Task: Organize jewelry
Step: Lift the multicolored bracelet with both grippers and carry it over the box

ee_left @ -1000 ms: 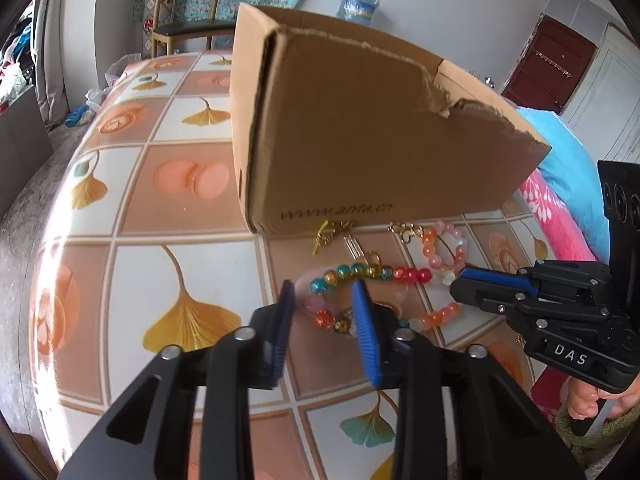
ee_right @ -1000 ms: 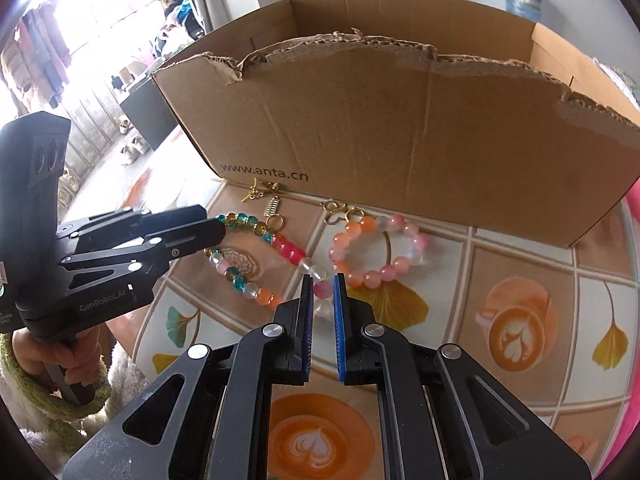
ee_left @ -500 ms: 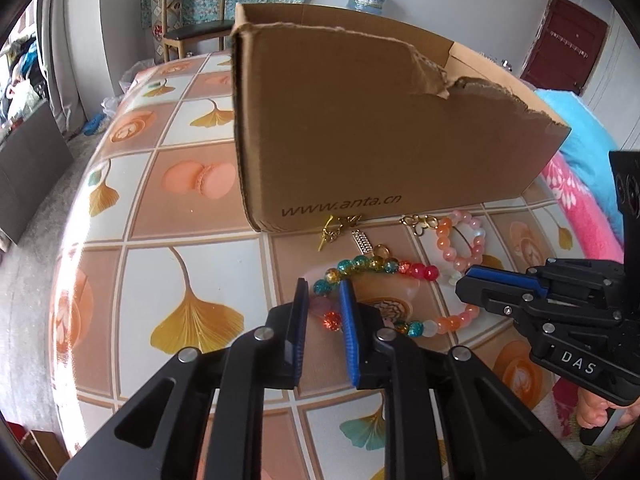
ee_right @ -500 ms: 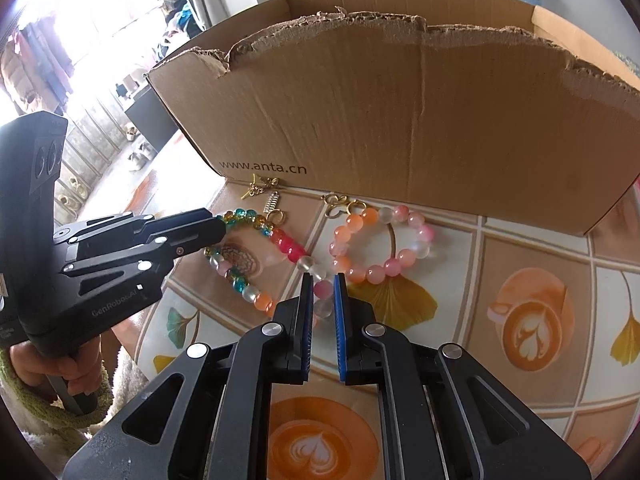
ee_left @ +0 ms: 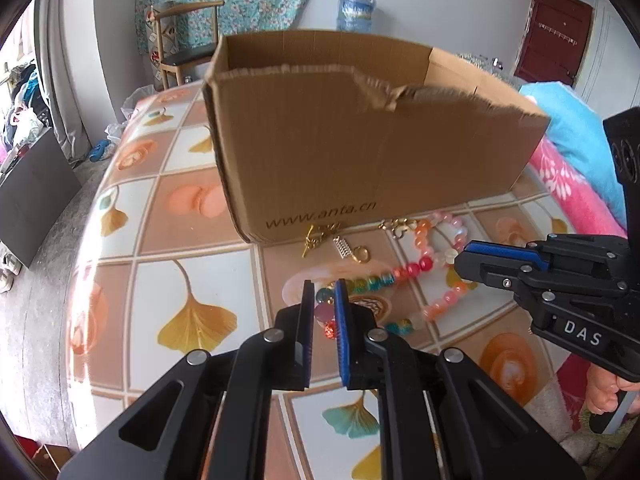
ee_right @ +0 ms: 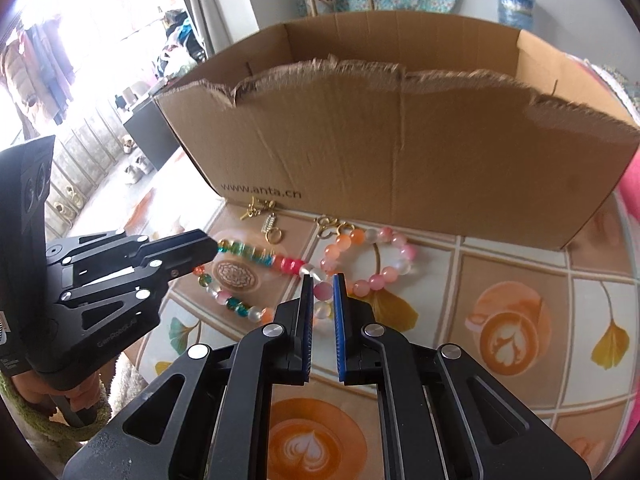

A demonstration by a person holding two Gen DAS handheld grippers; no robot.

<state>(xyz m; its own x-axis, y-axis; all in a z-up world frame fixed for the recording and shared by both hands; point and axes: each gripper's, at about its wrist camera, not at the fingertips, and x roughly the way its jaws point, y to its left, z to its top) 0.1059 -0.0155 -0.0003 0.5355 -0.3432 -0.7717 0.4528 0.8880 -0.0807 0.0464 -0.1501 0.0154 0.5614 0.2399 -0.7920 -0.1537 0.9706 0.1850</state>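
Hand-held grippers, left (ee_left: 322, 296) closing and right (ee_right: 320, 290), pinch multicolored bracelet (ee_right: 256, 258).

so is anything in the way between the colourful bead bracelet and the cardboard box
Only the box's own torn front wall, which stands between the colourful bracelet and the inside. The bracelet must go over it. A gold clasp lies at the wall's foot.

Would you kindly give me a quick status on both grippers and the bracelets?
Left gripper closing on multicoloured bracelet. Right gripper shut on the same bracelet. Pink bracelet lies on table. Cardboard box stands right behind, open.
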